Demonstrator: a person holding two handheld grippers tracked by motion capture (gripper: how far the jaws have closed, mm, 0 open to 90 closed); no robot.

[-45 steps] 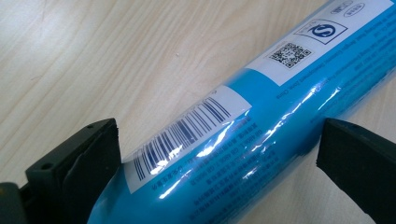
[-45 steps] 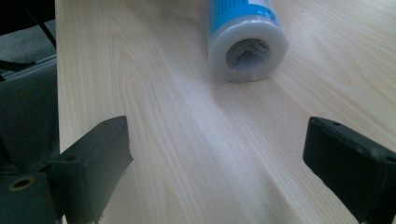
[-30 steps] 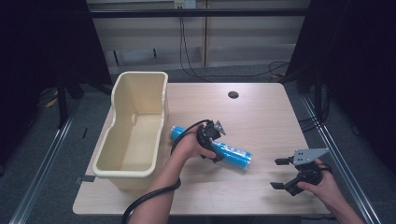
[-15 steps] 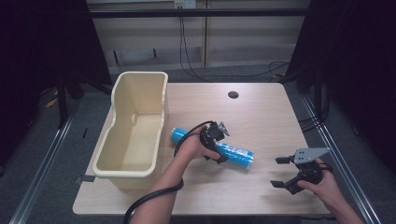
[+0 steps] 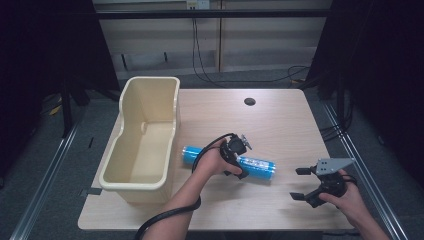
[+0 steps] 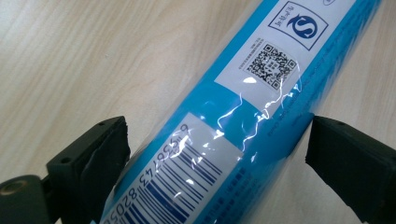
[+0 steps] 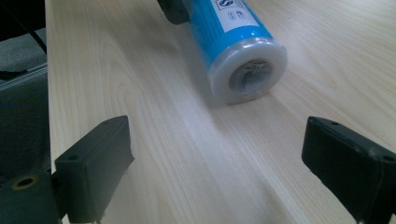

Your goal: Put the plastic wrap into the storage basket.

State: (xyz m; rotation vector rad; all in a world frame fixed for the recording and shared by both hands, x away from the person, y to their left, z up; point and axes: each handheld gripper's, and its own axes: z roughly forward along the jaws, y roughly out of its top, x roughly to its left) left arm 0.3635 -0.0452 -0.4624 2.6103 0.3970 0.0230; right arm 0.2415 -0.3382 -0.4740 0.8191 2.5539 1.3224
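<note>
A blue plastic-wrapped roll (image 5: 258,167) with a barcode and a QR label lies on the wooden table (image 5: 280,125), right of the bin. My left gripper (image 5: 239,161) comes down over its middle. In the left gripper view the roll (image 6: 233,93) passes between the jaws of the left gripper (image 6: 217,135), which have just been closing and whose pads now touch its two sides. My right gripper (image 5: 296,183) rests open near the table's front right. Its own view shows the right gripper (image 7: 215,144) with nothing between its jaws, facing the roll's white end (image 7: 247,70).
A cream plastic bin (image 5: 150,87) stands at the table's left side, with nothing inside it. A small round cable hole (image 5: 249,101) sits near the far edge. Cables hang behind the table, and metal rails run along both sides.
The left hand has shifted slightly along the roll and settled lower over it. The roll and the right gripper have not moved.
</note>
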